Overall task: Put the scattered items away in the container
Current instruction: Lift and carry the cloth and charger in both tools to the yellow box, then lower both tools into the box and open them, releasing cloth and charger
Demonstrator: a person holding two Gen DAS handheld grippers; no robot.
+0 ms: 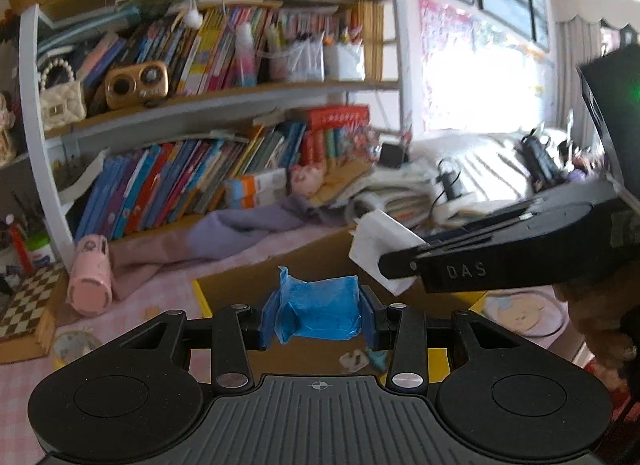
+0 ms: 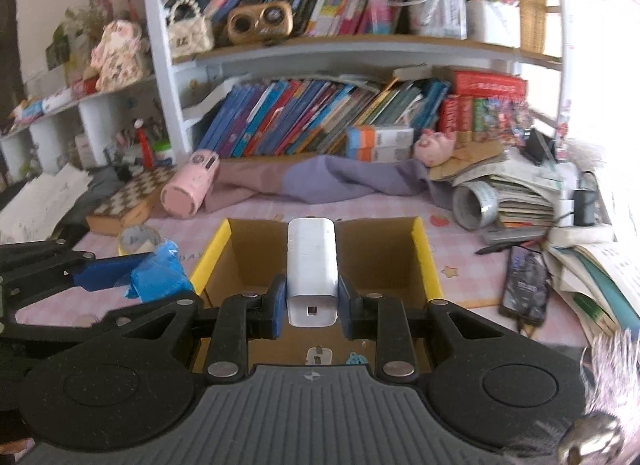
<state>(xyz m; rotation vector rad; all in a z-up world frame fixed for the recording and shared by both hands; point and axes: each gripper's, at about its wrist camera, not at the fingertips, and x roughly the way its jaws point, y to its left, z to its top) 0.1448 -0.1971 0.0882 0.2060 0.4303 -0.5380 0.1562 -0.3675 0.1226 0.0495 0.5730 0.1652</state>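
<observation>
Now | left tool (image 1: 318, 319) grips blue packet (image 1: 320, 311) | right tool (image 2: 312, 301) grips white charger (image 2: 312, 265) | both over cardboard box (image 2: 384, 253)

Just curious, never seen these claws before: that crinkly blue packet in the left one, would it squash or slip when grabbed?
The blue packet looks soft: its film wrinkles between the left claw pads, so it probably squashes. Its twisted top corner suggests floppy and light. The glossy wrap might be slightly slippery.
</observation>
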